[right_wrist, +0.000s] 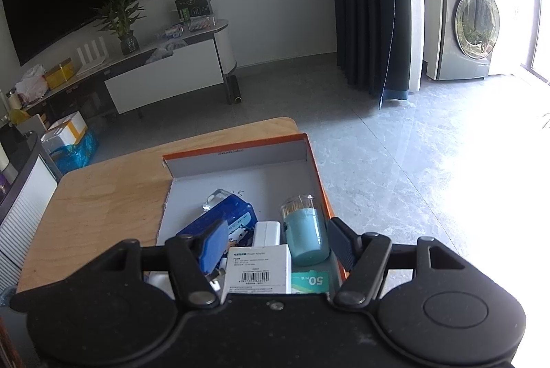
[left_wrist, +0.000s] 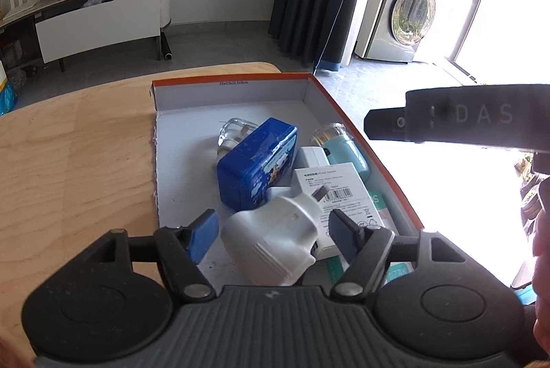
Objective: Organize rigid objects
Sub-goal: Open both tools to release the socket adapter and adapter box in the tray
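Observation:
An orange-rimmed cardboard box (left_wrist: 233, 93) sits at the wooden table's right end. It holds a blue tin (left_wrist: 257, 161), a clear glass piece (left_wrist: 233, 130), a teal toothpick jar (left_wrist: 340, 148), a white charger (left_wrist: 314, 156), a white power adapter carton (left_wrist: 340, 192) and a white plug adapter (left_wrist: 275, 244). My left gripper (left_wrist: 273, 235) is open, its pads on either side of the plug adapter without touching it. My right gripper (right_wrist: 278, 246) is open and empty above the box (right_wrist: 240, 158), over the carton (right_wrist: 257, 268) and jar (right_wrist: 306, 237).
The wooden table (left_wrist: 75, 161) stretches left of the box. A teal packet marked 50 (right_wrist: 309, 282) lies in the box's near right corner. The right gripper's body (left_wrist: 457, 122) shows at the right edge of the left wrist view. Beyond are the floor, a TV cabinet and a washing machine.

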Available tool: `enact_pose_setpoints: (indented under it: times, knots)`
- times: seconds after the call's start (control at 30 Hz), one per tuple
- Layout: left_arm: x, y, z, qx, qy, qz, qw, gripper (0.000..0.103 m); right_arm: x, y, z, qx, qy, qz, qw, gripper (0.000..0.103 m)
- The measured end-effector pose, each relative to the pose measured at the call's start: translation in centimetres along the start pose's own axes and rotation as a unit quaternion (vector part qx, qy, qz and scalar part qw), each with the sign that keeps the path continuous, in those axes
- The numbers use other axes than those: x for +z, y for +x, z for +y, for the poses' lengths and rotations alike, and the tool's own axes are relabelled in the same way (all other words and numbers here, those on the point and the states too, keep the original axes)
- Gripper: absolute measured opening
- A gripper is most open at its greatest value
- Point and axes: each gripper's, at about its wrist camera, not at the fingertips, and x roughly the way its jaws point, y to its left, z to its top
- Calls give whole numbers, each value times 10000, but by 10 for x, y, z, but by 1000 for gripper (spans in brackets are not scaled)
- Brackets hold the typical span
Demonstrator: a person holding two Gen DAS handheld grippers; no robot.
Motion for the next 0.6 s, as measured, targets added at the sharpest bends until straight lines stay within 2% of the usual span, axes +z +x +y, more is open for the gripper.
enact_pose_setpoints:
  times: [0.1,0.3,0.6]
  knots:
    - [-1,-2,0,78,30,-14,10000,78,-3,-3,1,7,-3,-16,10000,78]
    - [-1,-14,-2,174,2,-134,9998,79,-6,-10,2,22,-33,-49,10000,78]
    - [-7,-45,-7,629,-311,-301,9971,93,-20,-30,-4,23,-23,-112,9999,78]
